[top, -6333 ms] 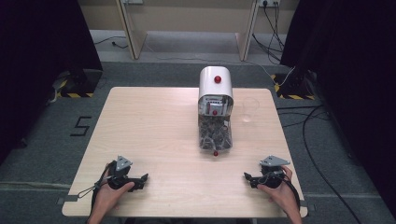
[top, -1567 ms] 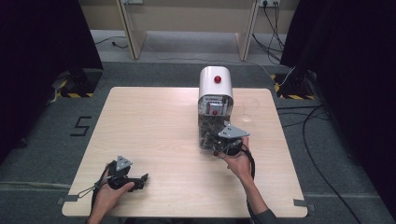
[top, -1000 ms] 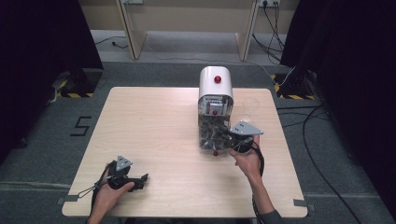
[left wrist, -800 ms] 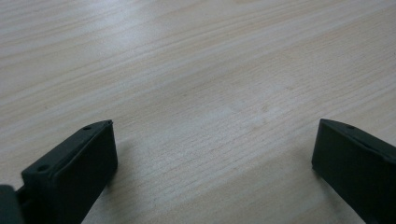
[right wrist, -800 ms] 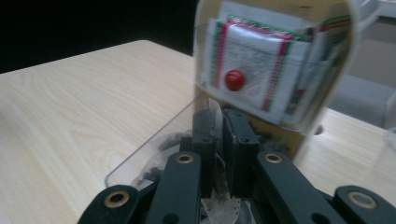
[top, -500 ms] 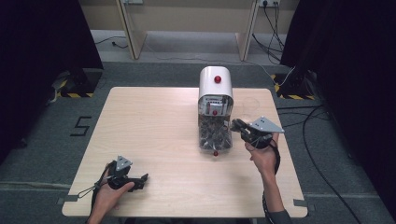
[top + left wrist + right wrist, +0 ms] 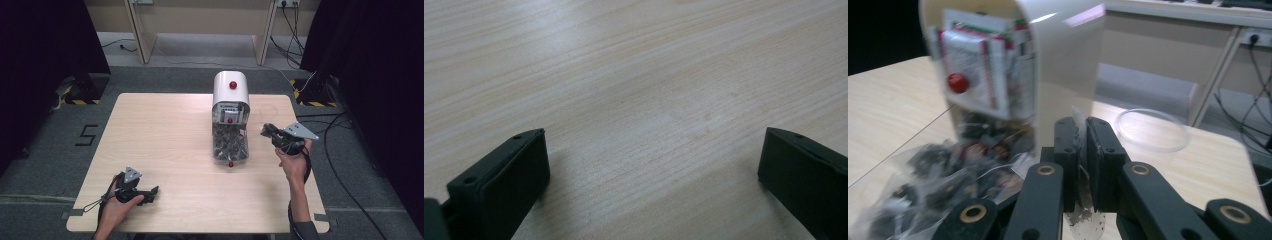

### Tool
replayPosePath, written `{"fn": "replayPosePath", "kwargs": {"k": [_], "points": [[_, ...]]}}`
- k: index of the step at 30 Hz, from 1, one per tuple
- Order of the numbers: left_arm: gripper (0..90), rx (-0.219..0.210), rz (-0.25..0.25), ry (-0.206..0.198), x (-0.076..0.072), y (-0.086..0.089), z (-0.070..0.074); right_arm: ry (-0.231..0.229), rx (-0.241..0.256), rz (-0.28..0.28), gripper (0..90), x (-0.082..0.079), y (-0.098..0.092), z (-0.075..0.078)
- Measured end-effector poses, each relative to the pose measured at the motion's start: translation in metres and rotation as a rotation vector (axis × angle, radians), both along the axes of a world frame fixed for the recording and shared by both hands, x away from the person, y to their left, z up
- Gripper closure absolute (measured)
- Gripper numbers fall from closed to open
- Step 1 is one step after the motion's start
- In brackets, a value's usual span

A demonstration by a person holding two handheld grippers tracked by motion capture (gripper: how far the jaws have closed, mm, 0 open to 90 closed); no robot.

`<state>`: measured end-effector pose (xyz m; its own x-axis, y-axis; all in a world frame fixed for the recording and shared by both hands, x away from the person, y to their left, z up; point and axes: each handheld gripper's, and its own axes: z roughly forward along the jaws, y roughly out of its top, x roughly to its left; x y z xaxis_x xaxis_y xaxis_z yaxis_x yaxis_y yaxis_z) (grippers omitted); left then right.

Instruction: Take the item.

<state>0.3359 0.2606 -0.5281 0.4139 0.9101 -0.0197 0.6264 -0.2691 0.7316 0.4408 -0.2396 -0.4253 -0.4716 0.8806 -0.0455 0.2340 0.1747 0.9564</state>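
Wooden table point(image 7: 165, 140) bears white-topped dispenser point(image 7: 230, 112), clear packets below.

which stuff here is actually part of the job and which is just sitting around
In the job:
- right hand-held gripper, shut on a small clear packet
- dispenser with packets

Lying about:
- left hand-held gripper, open, resting on table
- clear ring

Even overhead light; dark room edges; motion blur, glare on white dispenser point(image 7: 1048, 45).
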Motion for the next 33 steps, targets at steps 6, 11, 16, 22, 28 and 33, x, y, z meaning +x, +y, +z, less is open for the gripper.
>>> {"fn": "replayPosePath", "kwargs": {"k": [6,11,16,22,28,33], "points": [[0.0,0.0,0.0,0.0,0.0,0.0,0.0,-0.001,-0.014,-0.034,84.4,0.017,-0.009,0.008],[0.0,0.0,0.0,0.0,0.0,0.0,0.0,-0.003,-0.016,-0.04,84.4,0.028,-0.011,0.017],[0.0,0.0,0.0,0.0,0.0,0.0,0.0,0.012,-0.007,-0.052,84.4,0.041,-0.014,0.017],[0.0,0.001,0.0,0.0,0.0,0.0,0.0,0.034,0.004,-0.072,84.4,0.058,-0.017,0.015],[0.0,0.001,-0.001,0.002,0.0,0.0,0.0,0.052,-0.002,-0.081,84.4,0.072,-0.014,0.013],[0.0,0.001,-0.001,0.002,0.0,0.0,0.0,0.069,0.014,-0.093,84.4,0.084,-0.014,0.011]]}}
